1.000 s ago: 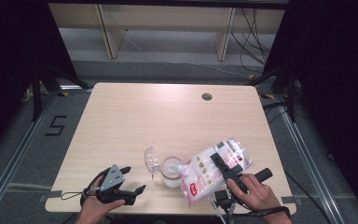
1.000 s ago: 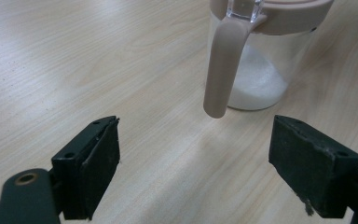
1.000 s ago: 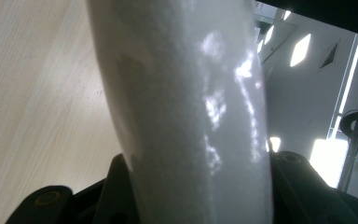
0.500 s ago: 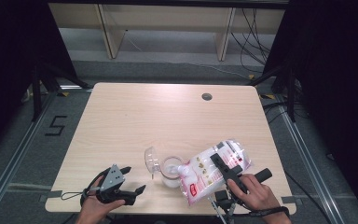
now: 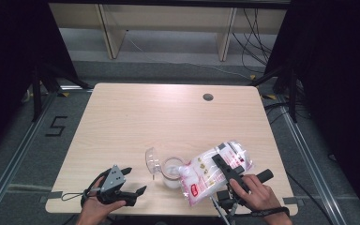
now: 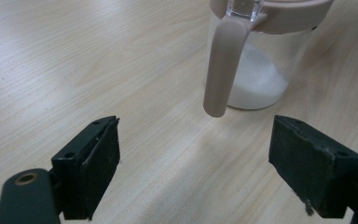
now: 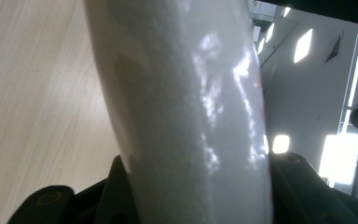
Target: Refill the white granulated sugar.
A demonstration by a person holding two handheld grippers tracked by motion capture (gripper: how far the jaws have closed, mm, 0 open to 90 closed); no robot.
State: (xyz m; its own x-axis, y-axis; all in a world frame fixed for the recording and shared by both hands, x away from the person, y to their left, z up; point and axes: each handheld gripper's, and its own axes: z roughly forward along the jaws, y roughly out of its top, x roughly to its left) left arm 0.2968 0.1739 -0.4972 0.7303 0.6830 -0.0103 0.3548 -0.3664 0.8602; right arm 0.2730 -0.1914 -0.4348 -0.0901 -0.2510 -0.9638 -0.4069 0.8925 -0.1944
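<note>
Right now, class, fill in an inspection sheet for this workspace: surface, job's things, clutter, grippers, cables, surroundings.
Surface: light wood table, round hole near the far edge.
Job's things: clear jar with white powder, lid flipped open; plastic bag of white powder tilted at its mouth.
Clutter: nothing seen.
Grippers: right gripper shut on the bag; left gripper open, resting beside the jar.
Cables: black cords on the floor beyond the table.
Surroundings: shelving, dark curtains.
</note>
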